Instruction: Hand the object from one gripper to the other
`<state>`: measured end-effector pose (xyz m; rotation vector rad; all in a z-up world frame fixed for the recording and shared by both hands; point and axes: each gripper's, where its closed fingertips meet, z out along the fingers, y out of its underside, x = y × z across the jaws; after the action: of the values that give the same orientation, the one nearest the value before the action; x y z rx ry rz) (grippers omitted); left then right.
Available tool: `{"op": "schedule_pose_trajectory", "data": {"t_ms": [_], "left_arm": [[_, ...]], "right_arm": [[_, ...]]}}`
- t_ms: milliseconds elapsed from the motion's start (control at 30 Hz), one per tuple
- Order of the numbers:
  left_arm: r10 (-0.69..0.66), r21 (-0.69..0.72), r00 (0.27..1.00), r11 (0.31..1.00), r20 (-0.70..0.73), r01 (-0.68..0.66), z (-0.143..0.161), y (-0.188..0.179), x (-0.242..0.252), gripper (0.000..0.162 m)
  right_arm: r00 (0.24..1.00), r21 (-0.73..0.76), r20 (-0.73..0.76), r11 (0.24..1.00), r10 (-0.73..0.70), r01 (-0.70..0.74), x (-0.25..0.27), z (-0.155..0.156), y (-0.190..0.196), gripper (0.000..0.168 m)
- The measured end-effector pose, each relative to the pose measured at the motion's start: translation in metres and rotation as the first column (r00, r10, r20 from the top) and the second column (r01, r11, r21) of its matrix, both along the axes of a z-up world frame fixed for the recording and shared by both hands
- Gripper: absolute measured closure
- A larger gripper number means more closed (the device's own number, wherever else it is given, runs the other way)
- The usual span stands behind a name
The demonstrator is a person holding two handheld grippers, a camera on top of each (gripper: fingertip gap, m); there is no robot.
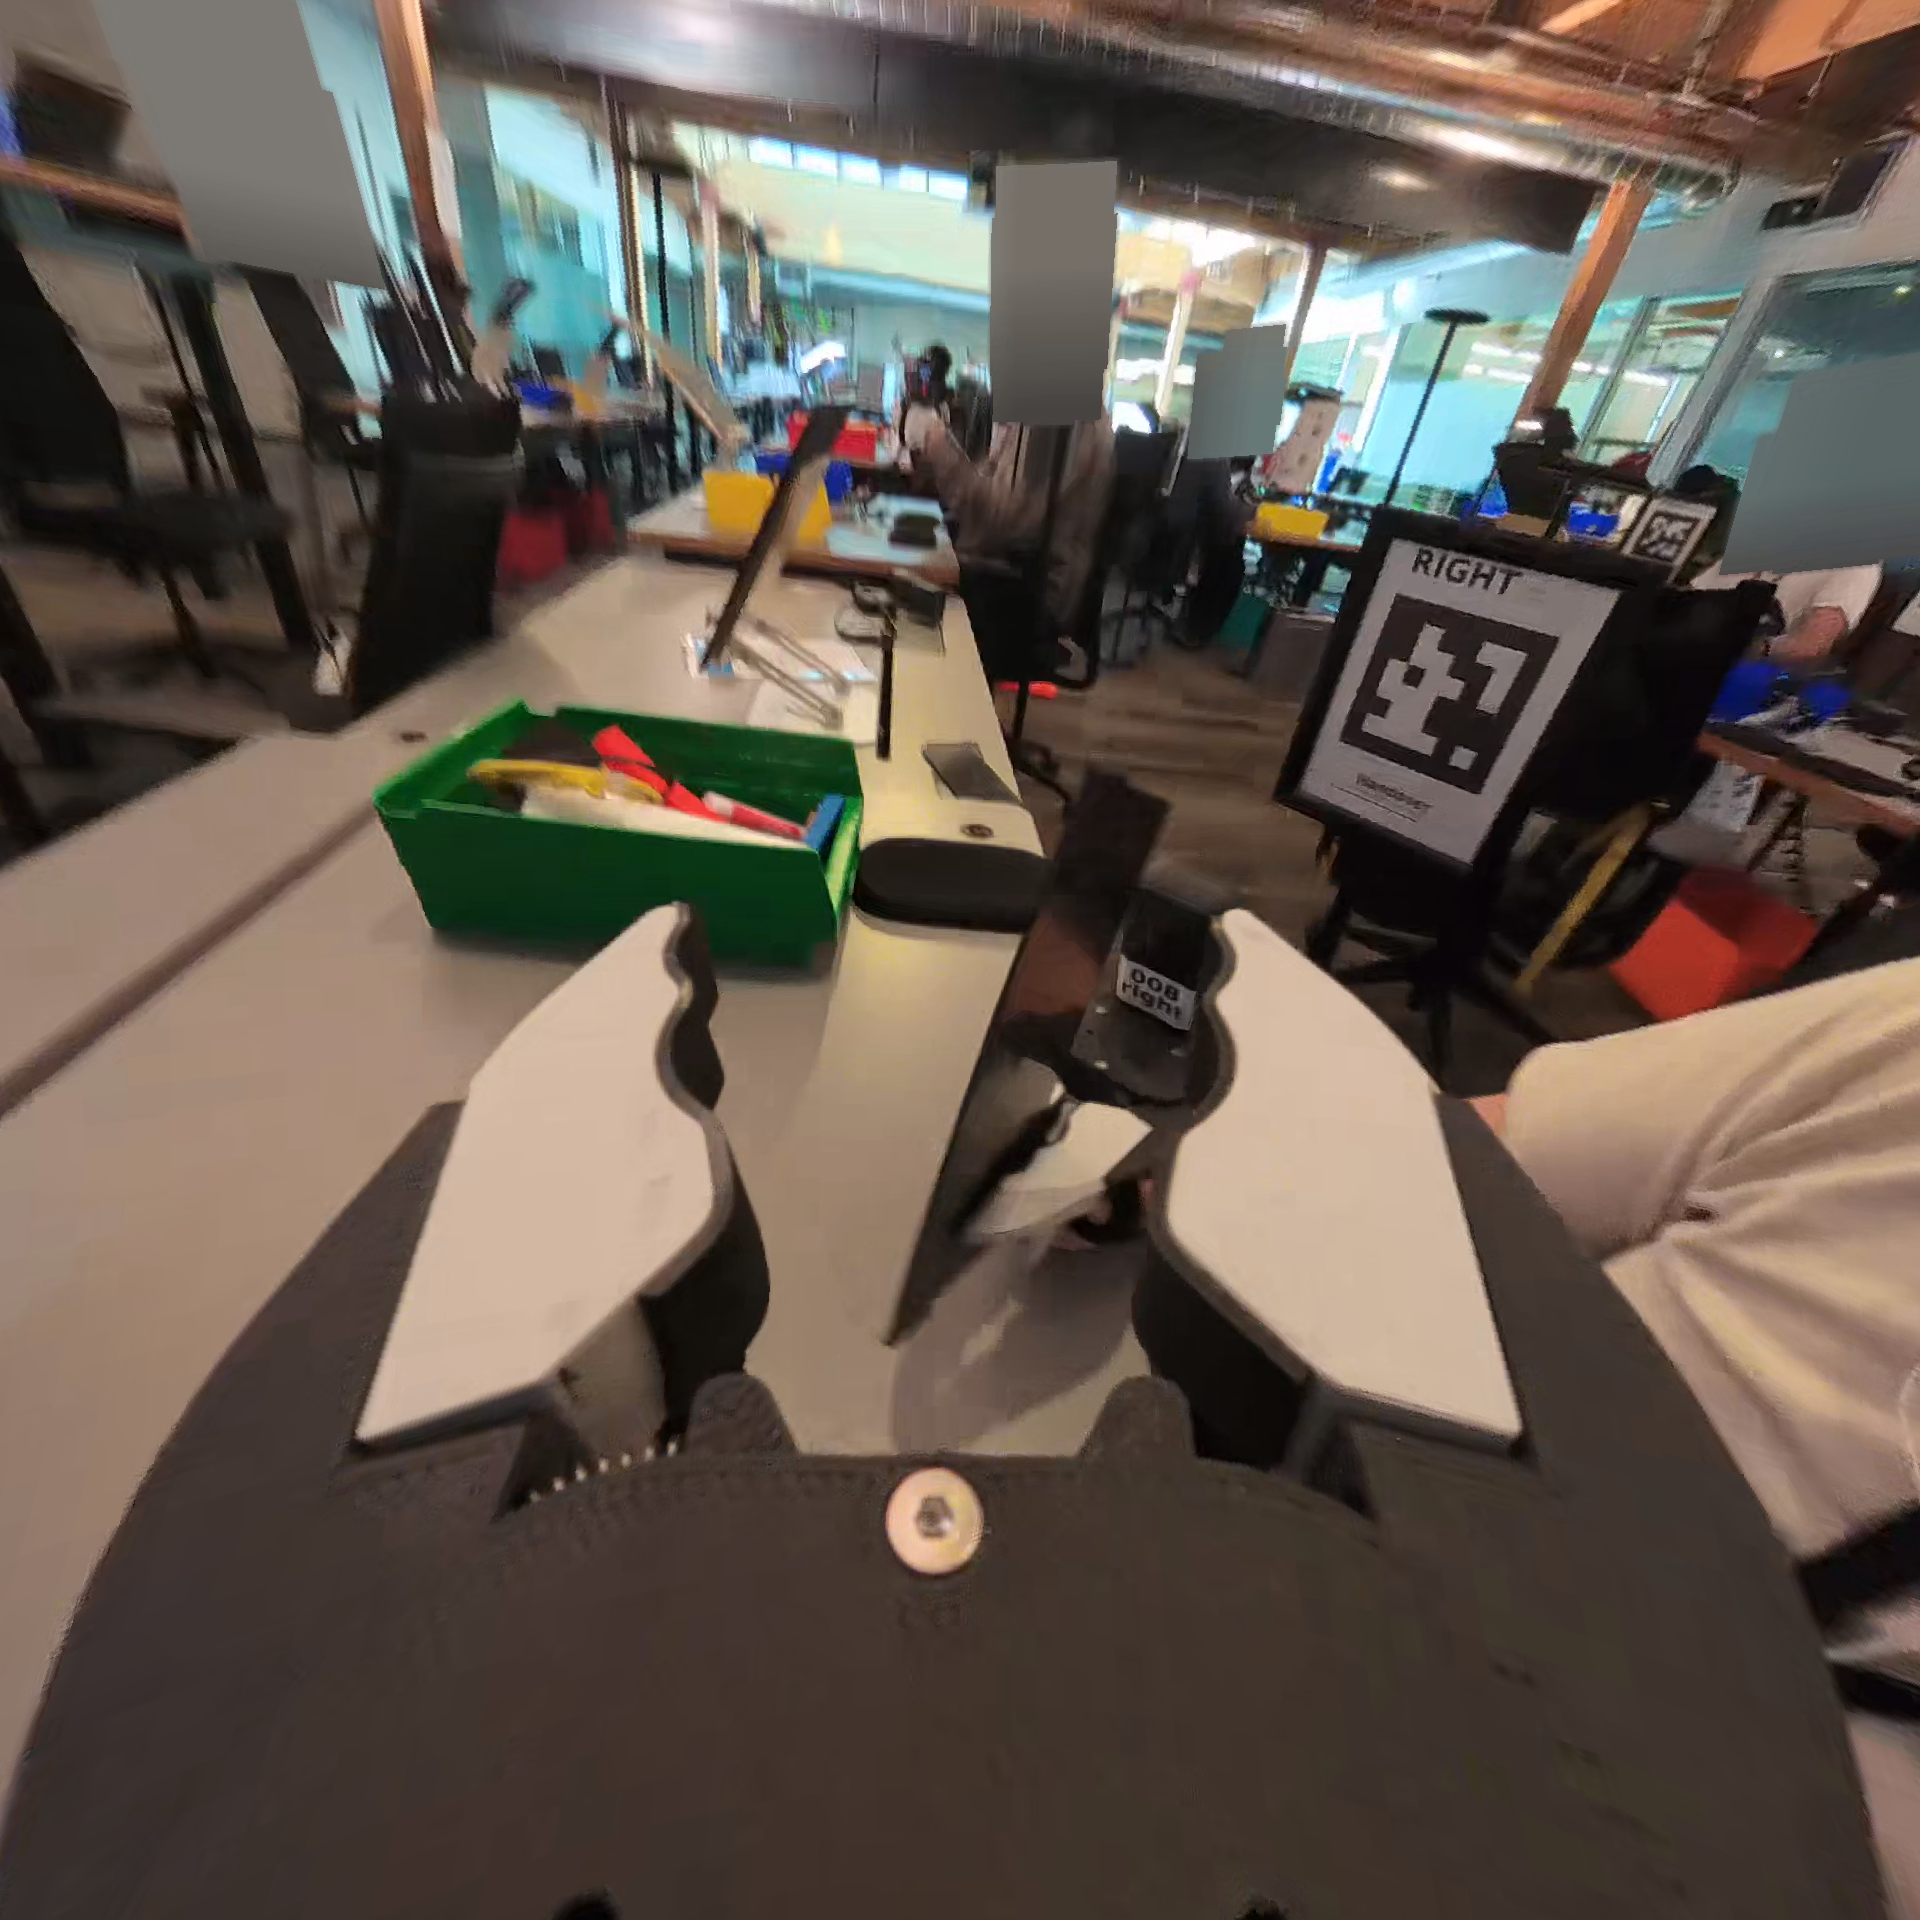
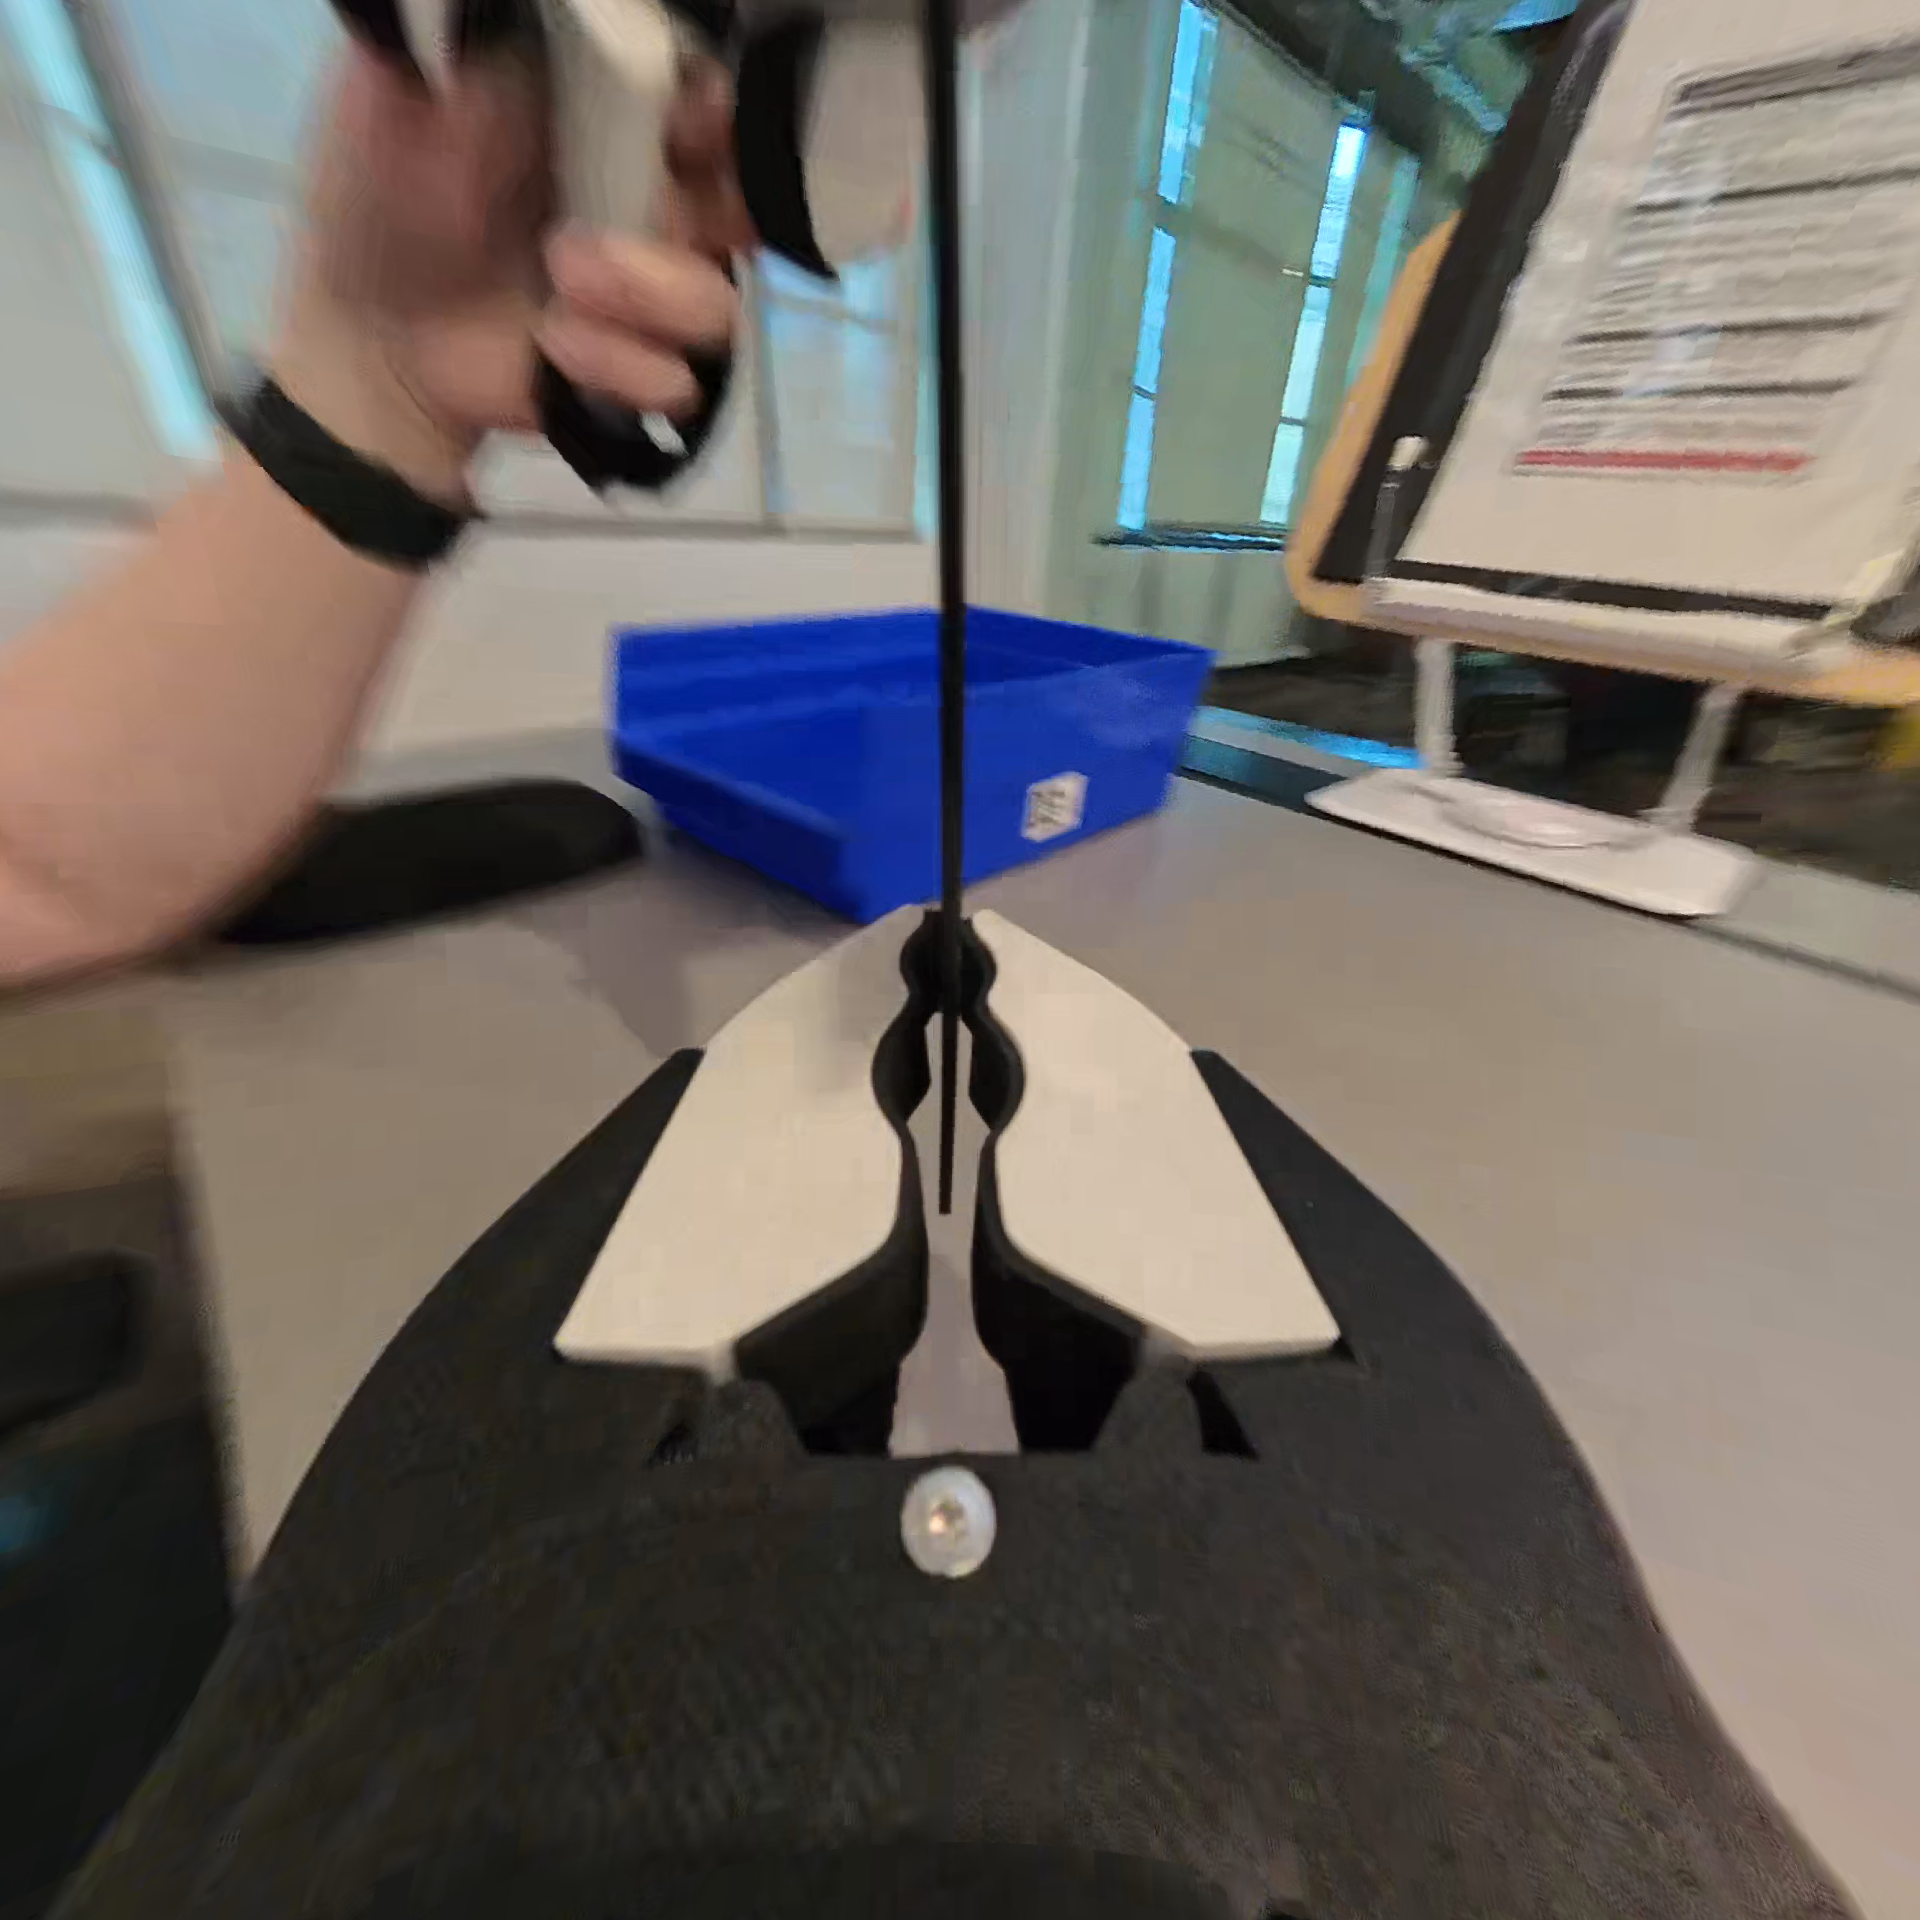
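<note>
The object is a thin flat black strip (image 1: 1039,1039). My right gripper (image 2: 945,935) is shut on its lower end, and the strip (image 2: 945,520) rises edge-on, straight up from the fingertips. My left gripper (image 1: 956,920) is open wide. The strip shows in the gap between its white fingers (image 1: 582,1143), closer to the right-hand one, and is not pinched. The right gripper's black body (image 1: 1143,997) shows just behind the strip. In the right wrist view the left gripper (image 2: 623,125) is blurred at the top, held by a hand (image 2: 447,260).
A green bin (image 1: 623,894) of coloured parts and a black pad (image 1: 945,883) sit on the grey table (image 1: 260,1091). A marker sign on a stand (image 1: 1455,696) is at the right, near a pale sleeve (image 1: 1714,1143). A blue bin (image 2: 904,748) and a paper stand (image 2: 1662,364) lie ahead.
</note>
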<state>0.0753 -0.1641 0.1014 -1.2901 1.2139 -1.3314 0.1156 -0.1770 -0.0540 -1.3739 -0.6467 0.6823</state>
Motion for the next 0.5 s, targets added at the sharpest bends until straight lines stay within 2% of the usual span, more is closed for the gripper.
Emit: {"op": "schedule_pose_trajectory", "data": {"t_ms": [33, 100, 167, 233, 433, 500], "left_arm": [[0.008, 0.030, 1.000, 1.000, -0.006, -0.007, -0.007, 0.000, 0.007, 0.074], [-0.031, 0.050, 0.991, 0.998, -0.129, 0.037, -0.037, -0.006, 0.025, 0.071], [-0.088, 0.026, 0.958, 0.995, -0.272, 0.099, -0.072, -0.015, 0.042, 0.070], [-0.119, 0.007, 0.928, 0.991, -0.352, 0.130, -0.097, -0.021, 0.056, 0.075], [-0.276, -0.127, 0.883, 0.961, -0.380, 0.246, -0.128, -0.043, 0.073, 0.117], [-0.333, -0.147, 0.863, 0.943, -0.379, 0.299, -0.133, -0.049, 0.072, 0.141]], "right_arm": [[0.994, -0.041, -0.082, 0.996, 0.073, -0.076, 0.000, 0.005, -0.005, 0.166], [0.967, -0.114, -0.206, 0.978, 0.148, -0.174, 0.003, 0.010, -0.009, 0.166], [0.945, -0.146, -0.276, 0.964, 0.177, -0.223, 0.007, 0.013, -0.010, 0.166], [0.931, -0.148, -0.297, 0.953, 0.212, -0.264, 0.006, 0.014, -0.014, 0.166], [0.949, -0.172, -0.146, 0.938, 0.278, -0.301, -0.018, -0.003, -0.024, 0.166], [0.953, -0.164, -0.101, 0.941, 0.284, -0.298, -0.024, -0.008, -0.025, 0.166]]}}
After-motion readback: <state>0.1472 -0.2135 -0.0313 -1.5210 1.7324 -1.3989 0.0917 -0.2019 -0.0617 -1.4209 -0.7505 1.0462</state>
